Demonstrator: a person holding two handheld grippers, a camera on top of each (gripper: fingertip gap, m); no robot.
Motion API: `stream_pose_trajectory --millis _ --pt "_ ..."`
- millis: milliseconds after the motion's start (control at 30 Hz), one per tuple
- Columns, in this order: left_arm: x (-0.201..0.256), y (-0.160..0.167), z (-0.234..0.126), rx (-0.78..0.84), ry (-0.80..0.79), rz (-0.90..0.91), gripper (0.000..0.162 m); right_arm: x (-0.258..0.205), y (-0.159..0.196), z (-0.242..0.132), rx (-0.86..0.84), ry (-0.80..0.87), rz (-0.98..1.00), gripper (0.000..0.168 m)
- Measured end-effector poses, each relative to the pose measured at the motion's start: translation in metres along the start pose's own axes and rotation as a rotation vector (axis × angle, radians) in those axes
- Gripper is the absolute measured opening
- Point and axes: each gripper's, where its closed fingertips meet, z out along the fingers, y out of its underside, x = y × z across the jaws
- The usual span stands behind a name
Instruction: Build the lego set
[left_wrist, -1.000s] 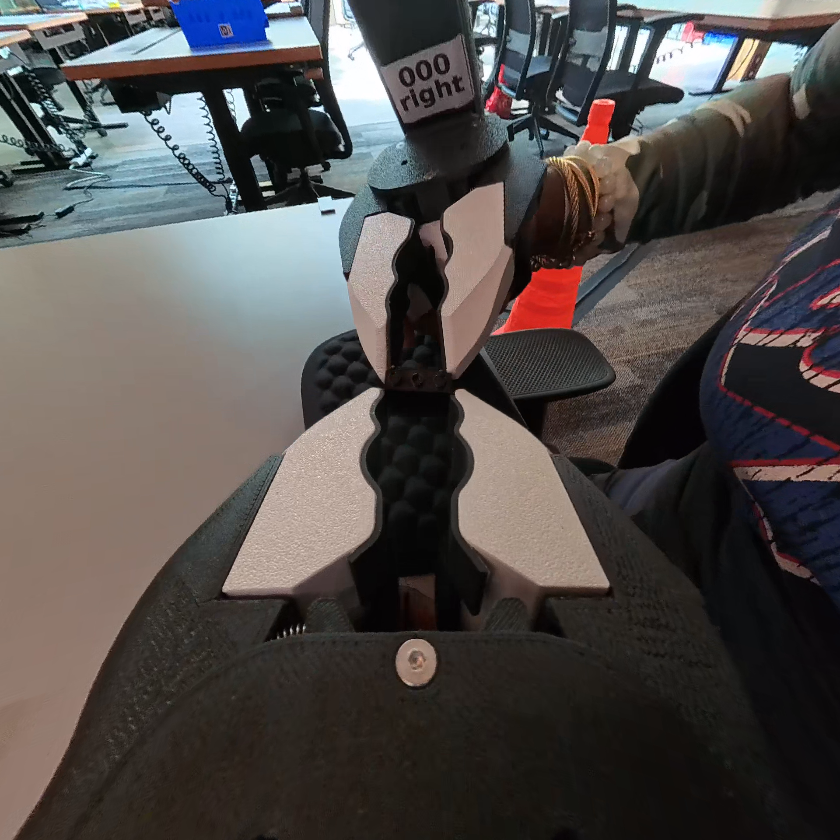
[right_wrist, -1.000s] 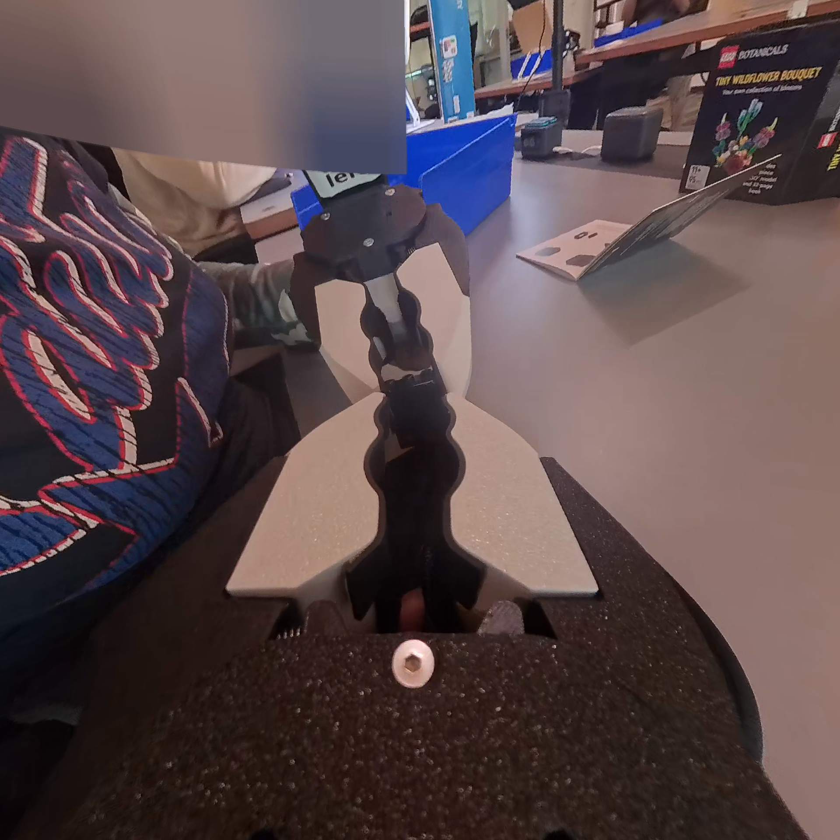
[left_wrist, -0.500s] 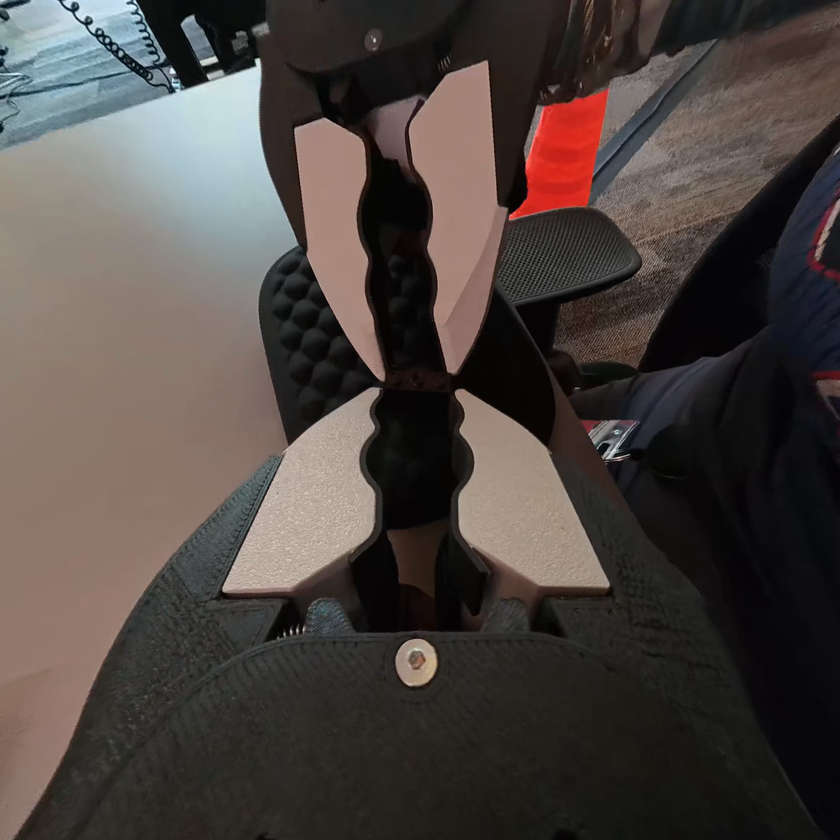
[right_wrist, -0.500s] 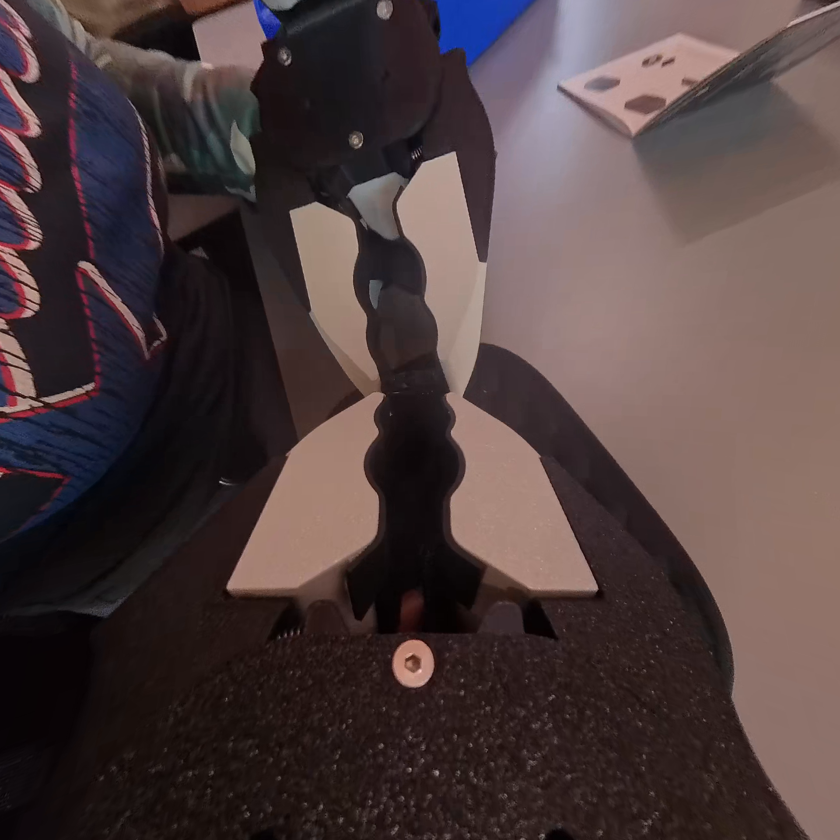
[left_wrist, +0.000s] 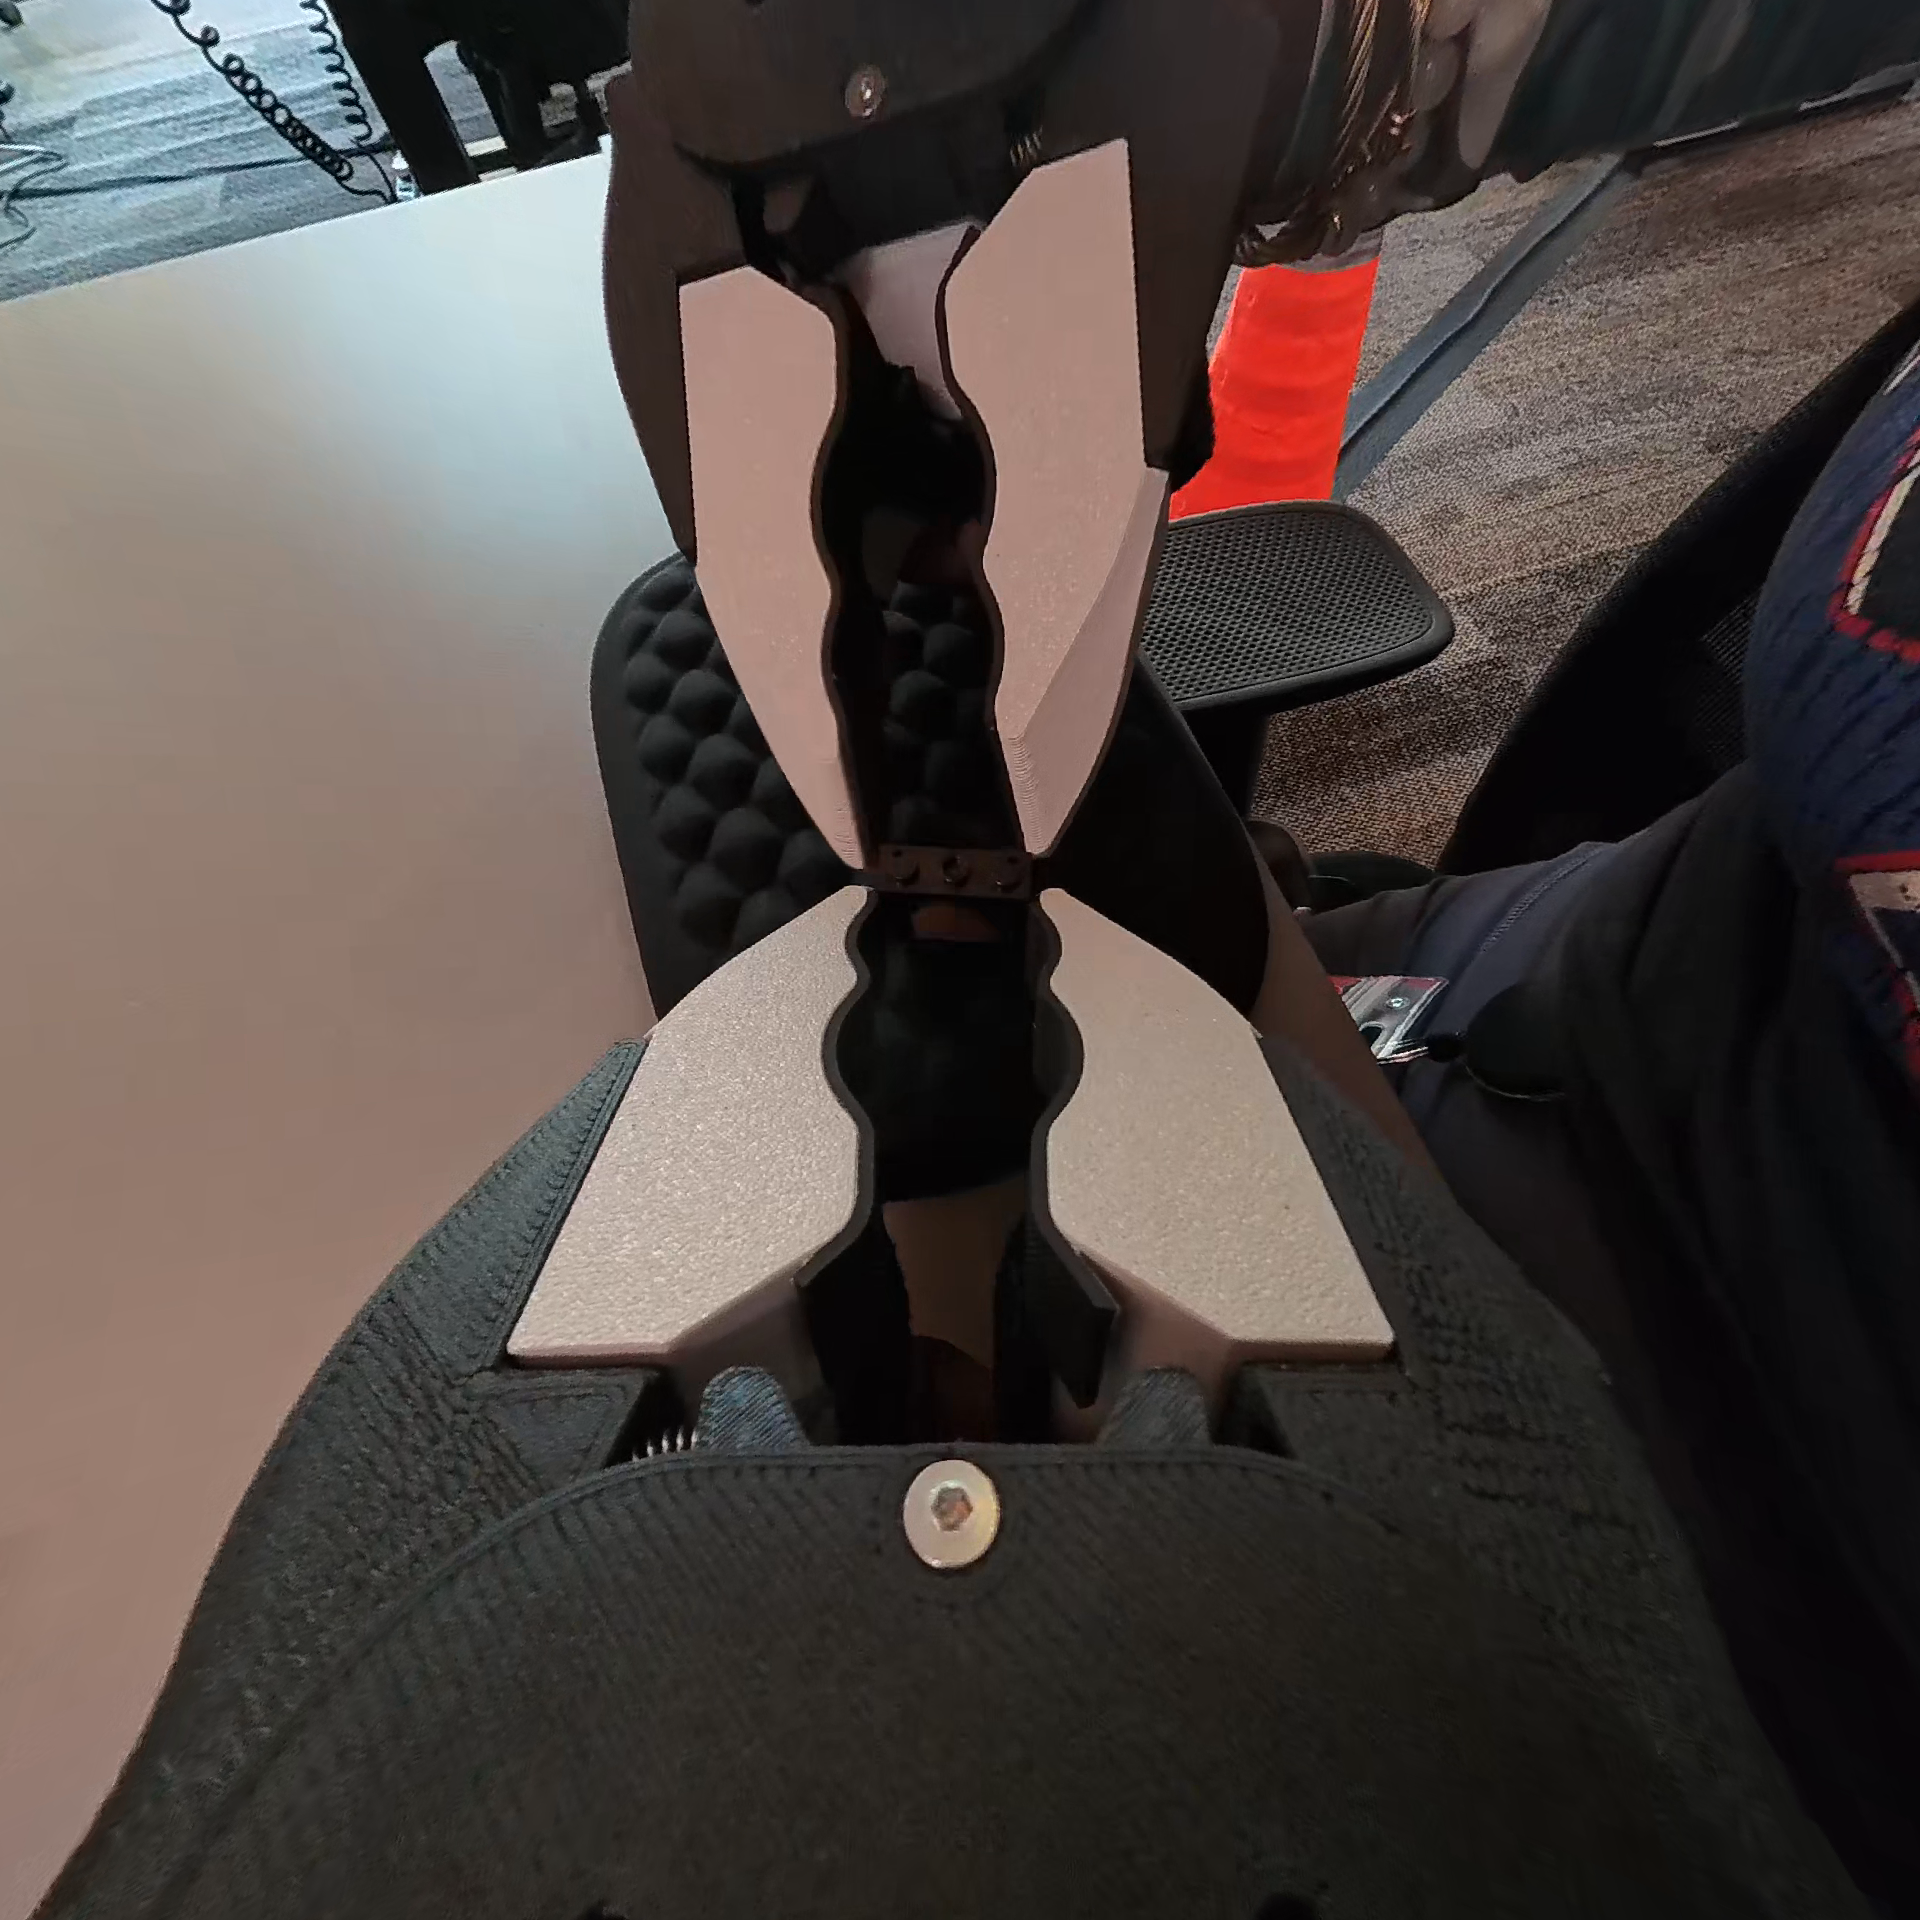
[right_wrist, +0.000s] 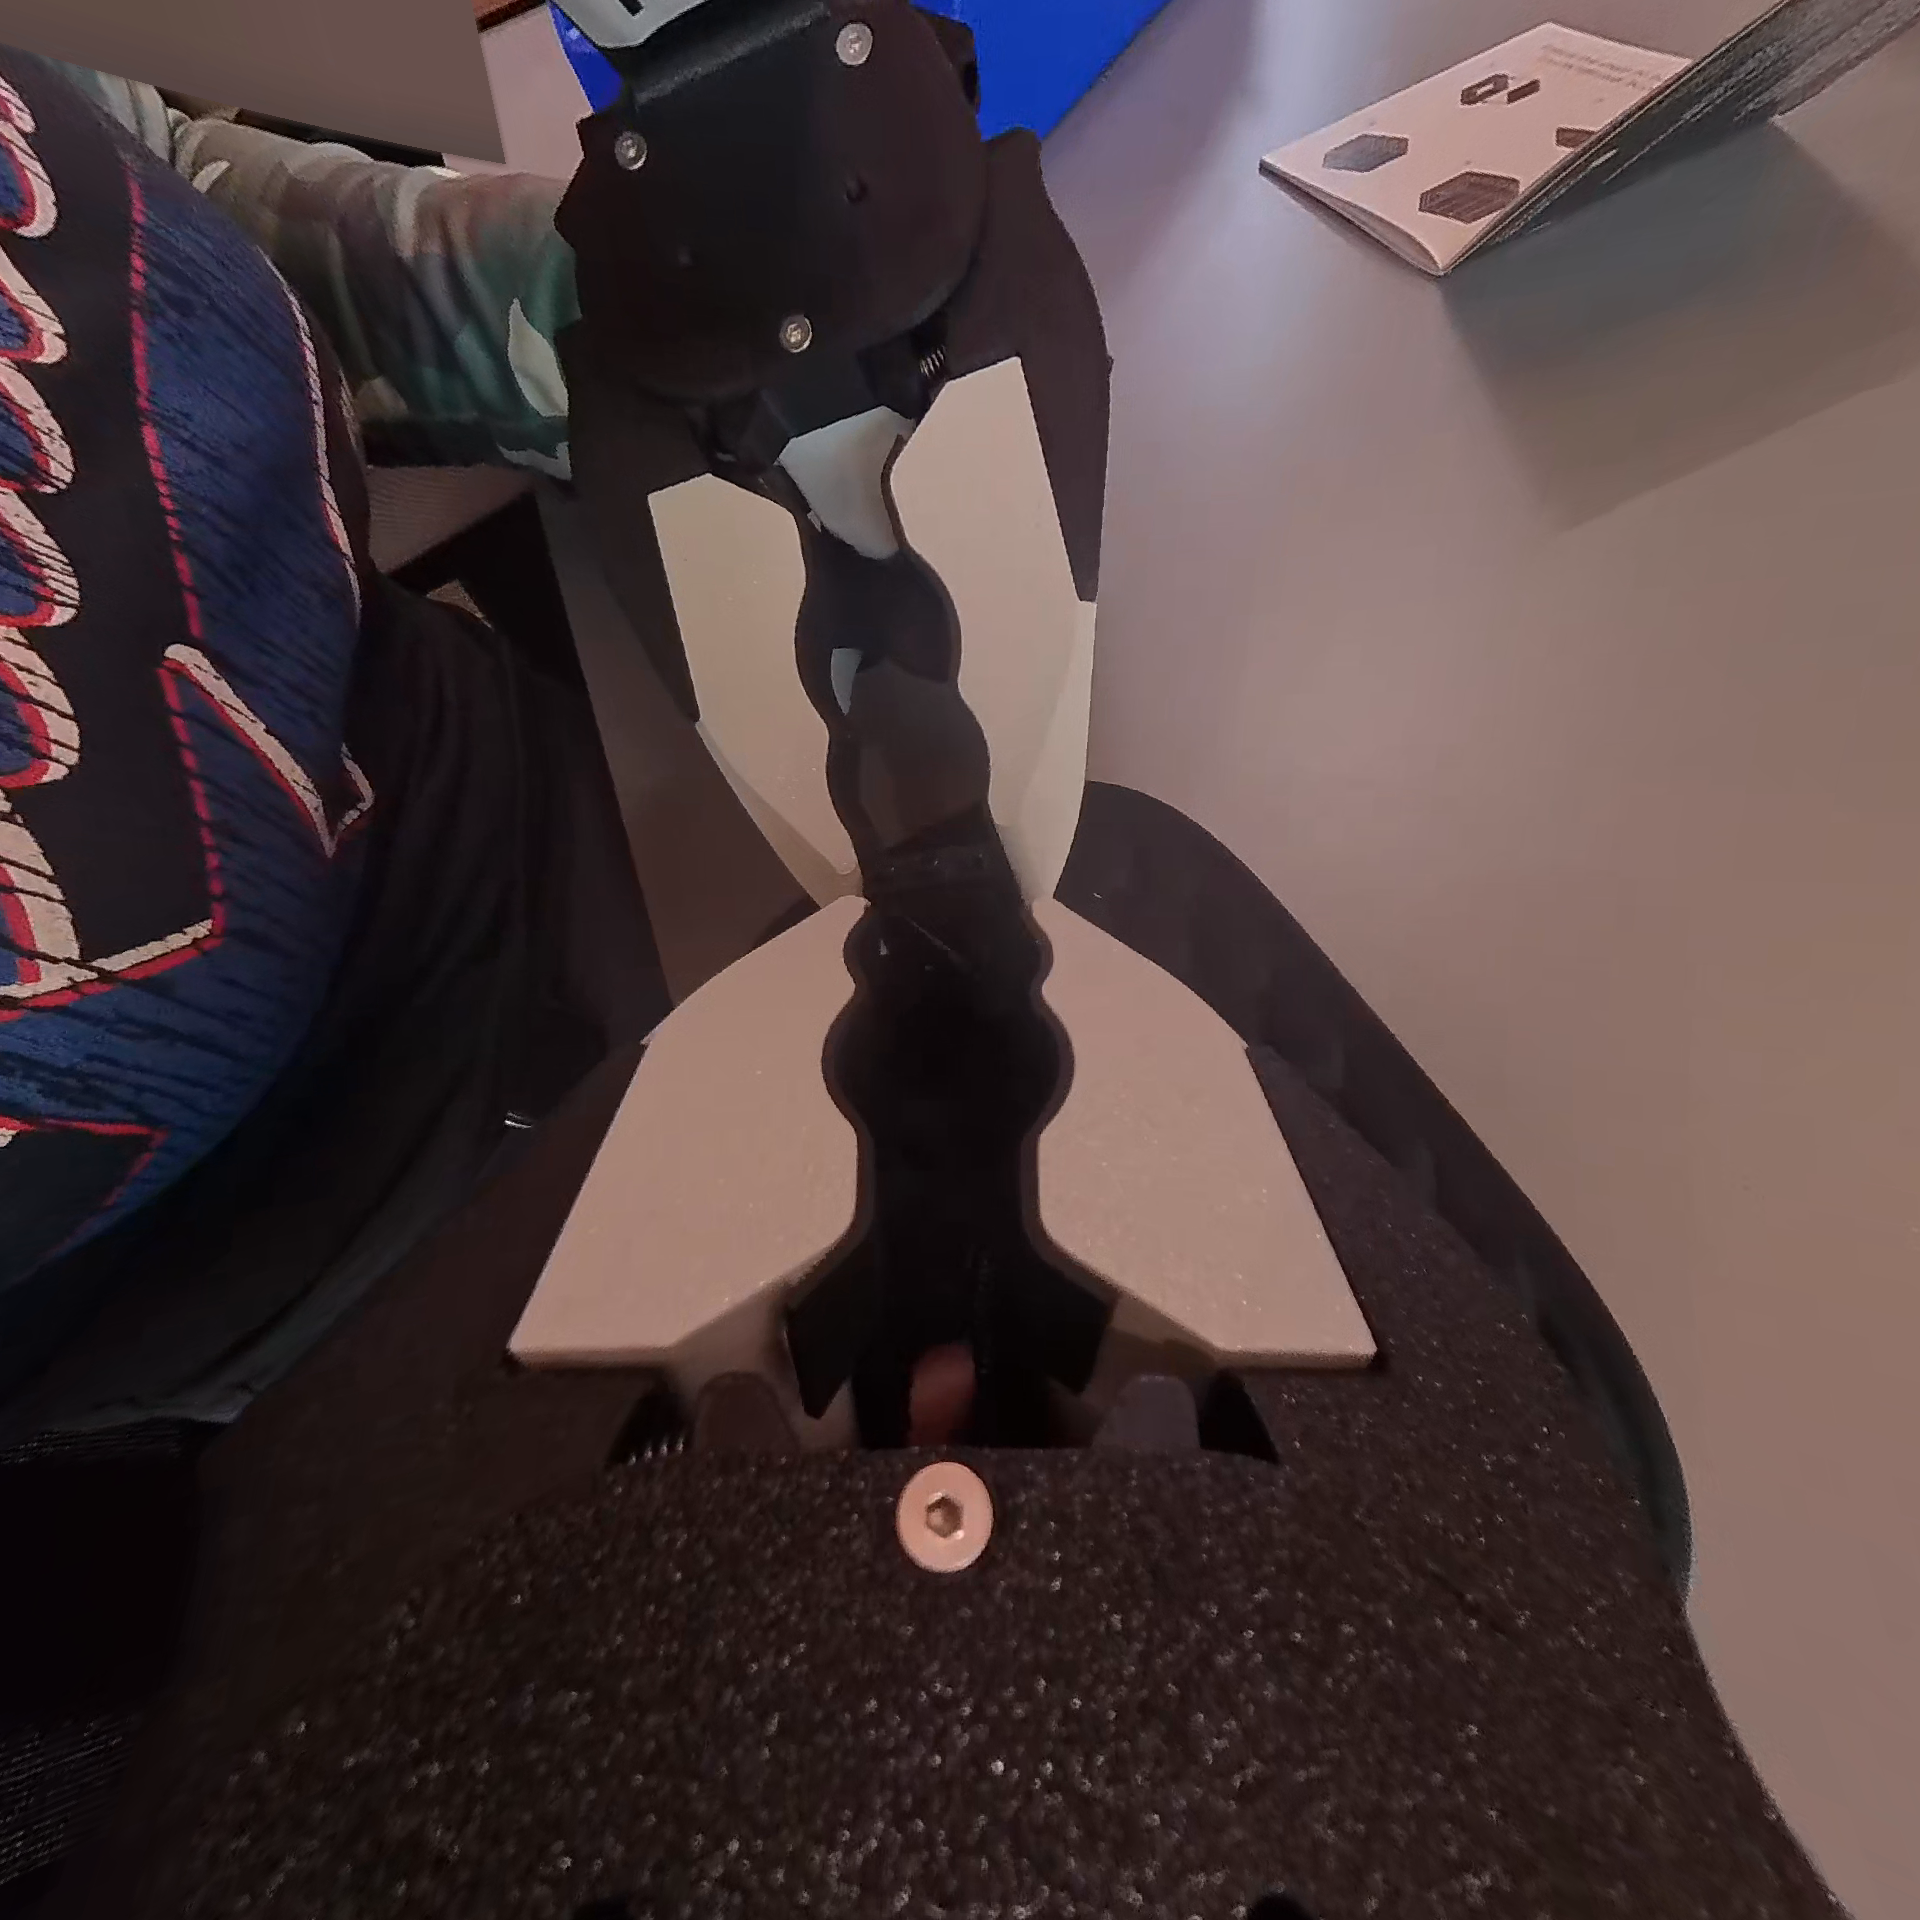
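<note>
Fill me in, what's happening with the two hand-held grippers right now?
A seated person is holding both tools tip to tip over their lap, beside the table edge. The left hand-held gripper and the right hand-held gripper are both shut on the same small black lego piece, a studded plate caught between the two sets of fingertips. It looks like a joining or handover step. The instruction booklet lies open on the table, apart from the action.

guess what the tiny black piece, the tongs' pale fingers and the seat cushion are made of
Black lego piece: probably hard moulded plastic, with a row of round studs.
Fingers of the left tongs: likely 3D-printed plastic, matte and grainy, with layer lines on the black housing.
Seat cushion: apparently soft foam or fabric with dimpled bumps.
</note>
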Motion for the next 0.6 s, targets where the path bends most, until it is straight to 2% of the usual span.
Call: stream_pose_trajectory --millis 200,333,467,600 --pt "0.000 0.000 0.000 -0.002 0.002 -0.005 0.026 0.001 -0.001 0.000 -0.001 -0.006 -0.007 0.030" --pt "-0.001 0.001 0.000 -0.004 0.001 -0.011 0.026 0.007 0.004 -0.013 -0.025 0.036 -0.023 0.033" --pt "-0.001 0.001 0.000 -0.006 -0.003 -0.009 0.026 -0.002 0.018 -0.026 -0.100 0.049 -0.064 0.024" --pt "-0.001 0.001 0.000 -0.007 -0.010 -0.010 0.026 -0.009 0.028 -0.025 -0.155 0.112 -0.087 0.031"
